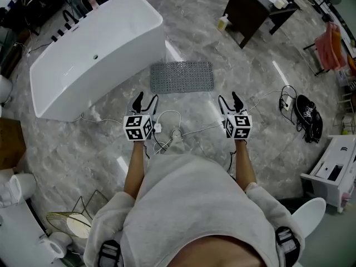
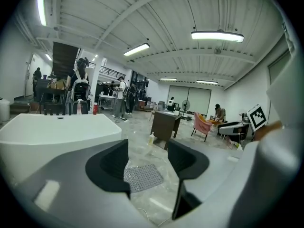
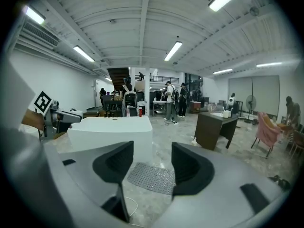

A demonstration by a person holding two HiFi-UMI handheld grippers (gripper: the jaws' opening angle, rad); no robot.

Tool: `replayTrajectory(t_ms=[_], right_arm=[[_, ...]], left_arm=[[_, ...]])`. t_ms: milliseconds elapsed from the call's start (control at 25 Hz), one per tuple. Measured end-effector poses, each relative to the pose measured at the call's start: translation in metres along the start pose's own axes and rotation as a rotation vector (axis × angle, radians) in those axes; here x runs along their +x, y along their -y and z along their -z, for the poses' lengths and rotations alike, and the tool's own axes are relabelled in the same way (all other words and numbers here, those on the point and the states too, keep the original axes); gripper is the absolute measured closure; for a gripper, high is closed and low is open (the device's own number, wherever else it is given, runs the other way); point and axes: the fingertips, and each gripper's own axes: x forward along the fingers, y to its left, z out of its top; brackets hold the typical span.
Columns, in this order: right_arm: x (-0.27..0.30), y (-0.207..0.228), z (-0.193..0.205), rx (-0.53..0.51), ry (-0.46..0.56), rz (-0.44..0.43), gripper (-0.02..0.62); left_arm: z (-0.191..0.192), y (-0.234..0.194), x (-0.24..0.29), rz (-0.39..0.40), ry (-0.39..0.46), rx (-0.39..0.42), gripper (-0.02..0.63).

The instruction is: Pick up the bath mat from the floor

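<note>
On the grey marble floor point(image 1: 245, 60), one bath mat point(image 1: 182, 77) is lying flat, just beside the near corner of one white bathtub point(image 1: 94, 49) and ahead of both grippers; the mat's long axis is running left to right across the head view, crosswise to the direction in which the grippers are pointing; one short side is facing toward the bathtub, the other toward the right; its textured grey face is showing upward.

Two grippers are being held side by side above the floor, near each other and well apart from the mat; the left gripper point(image 1: 146, 100) is holding its two jaws released, with nothing between them, and the mat is showing through the gap on the floor beyond; the right gripper point(image 1: 228, 99) is likewise standing with its two jaws apart and grasping nothing.

One dark cabinet point(image 1: 253, 10) is standing beyond the mat toward the right, with one bottle point(image 1: 223, 22) beside it; white cables point(image 1: 169, 129) are lying on the floor between the grippers; one black bag point(image 1: 308, 115) is lying on the floor at the right.
</note>
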Motion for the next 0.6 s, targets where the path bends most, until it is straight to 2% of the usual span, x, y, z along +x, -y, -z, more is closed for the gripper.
replayTrajectory(t_ms=[240, 600], right_arm=[[0.049, 0.006, -0.028, -0.005, 0.003, 0.019, 0.357], [0.09, 0.015, -0.039, 0.011, -0.016, 0.053, 0.357]], left_arm=[[-0.027, -0.035, 0.044, 0.02, 0.003, 0.002, 0.359], [-0.047, -0.058, 0.09, 0.072, -0.025, 0.031, 0.359]])
